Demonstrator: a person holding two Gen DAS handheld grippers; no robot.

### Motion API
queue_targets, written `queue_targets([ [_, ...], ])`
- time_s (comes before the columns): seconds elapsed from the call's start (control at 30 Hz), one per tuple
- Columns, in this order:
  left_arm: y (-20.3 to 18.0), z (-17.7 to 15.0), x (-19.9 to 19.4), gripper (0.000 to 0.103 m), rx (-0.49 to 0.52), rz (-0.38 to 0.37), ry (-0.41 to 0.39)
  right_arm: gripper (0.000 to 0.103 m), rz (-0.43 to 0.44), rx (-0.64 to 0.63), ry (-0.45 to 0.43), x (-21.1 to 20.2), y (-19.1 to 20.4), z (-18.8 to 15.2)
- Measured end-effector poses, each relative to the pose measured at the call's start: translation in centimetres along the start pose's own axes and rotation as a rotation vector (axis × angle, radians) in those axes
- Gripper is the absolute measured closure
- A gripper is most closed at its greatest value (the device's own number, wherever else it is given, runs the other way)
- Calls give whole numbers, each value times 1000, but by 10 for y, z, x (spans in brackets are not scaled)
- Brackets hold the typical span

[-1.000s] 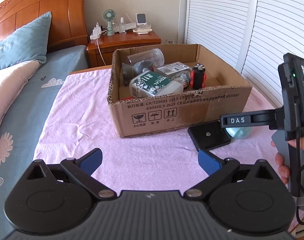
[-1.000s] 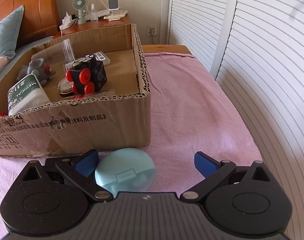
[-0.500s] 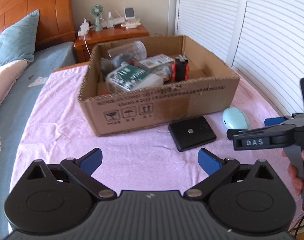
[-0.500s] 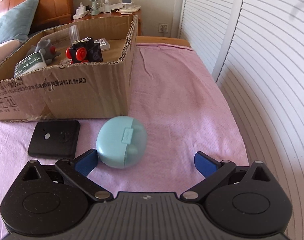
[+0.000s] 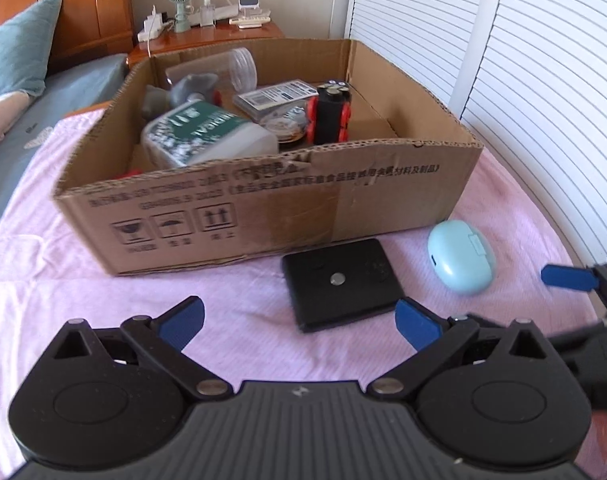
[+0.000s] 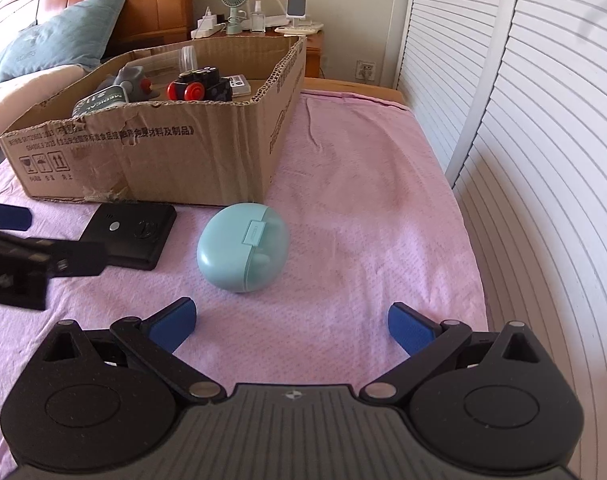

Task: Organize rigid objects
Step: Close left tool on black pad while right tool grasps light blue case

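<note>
Case [image 6: 243, 252] lies just beyond right gripper [image 6: 291, 322], left of centre; left gripper [image 5: 299, 320] farther. Both jaws wide open, empty.

A bed is covered by a pink textured blanket [image 6: 363, 208], on which three things are laid. An open cardboard box [image 5: 287, 208] is set toward 11 o'clock in the right wrist view. A flat black rectangular device [image 6: 133, 232] is placed just beside the box's front wall, at 10 o'clock. A round mint-green clamshell case [image 6: 243, 252] is found just right of the device, near the box's corner, at 12 o'clock.
</note>
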State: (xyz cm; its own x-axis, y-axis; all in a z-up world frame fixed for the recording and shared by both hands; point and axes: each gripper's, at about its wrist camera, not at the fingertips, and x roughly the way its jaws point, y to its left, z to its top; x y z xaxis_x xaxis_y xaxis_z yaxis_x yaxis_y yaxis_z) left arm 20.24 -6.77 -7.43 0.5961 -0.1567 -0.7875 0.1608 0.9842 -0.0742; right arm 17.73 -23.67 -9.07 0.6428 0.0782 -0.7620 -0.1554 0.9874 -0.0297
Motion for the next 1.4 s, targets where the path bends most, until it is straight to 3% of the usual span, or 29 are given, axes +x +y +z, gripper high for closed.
queue_targets([
  [0.17, -9, 2, 16, 1, -10, -3, 10, 0, 6, -6, -10, -2, -1, -4],
  [0.4, -23, 1, 23, 0, 35, 48, -28, 0, 5, -5, -12, -2, 0, -4],
  [0.77, 10, -15, 6, 0, -9, 78, -28, 0, -2, 1, -5, -2, 1, -4],
  [0.97, 7, -15, 7, 1, -2, 72, -43, 0, -7, 8, 0, -1, 3, -2],
  [1.03, 5, -14, 8, 5, -4, 69, -49, 0, -4, 7, -2, -1, 5, -1],
  [1.1, 4, -12, 7, 13, 0, 65, -61, 0, 3, -1, -3, 0, 8, 0],
  [1.17, 3, -11, 6, 27, 11, 57, -76, 0, 13, -14, -5, 1, 12, 1],
  [1.23, 5, -10, 5, 32, 21, 47, -81, 0, 18, -26, -7, 2, 16, 3],
  [1.4, 16, -15, 0, 33, 33, 41, -84, 4, 33, -36, -14, 2, 22, 6],
])
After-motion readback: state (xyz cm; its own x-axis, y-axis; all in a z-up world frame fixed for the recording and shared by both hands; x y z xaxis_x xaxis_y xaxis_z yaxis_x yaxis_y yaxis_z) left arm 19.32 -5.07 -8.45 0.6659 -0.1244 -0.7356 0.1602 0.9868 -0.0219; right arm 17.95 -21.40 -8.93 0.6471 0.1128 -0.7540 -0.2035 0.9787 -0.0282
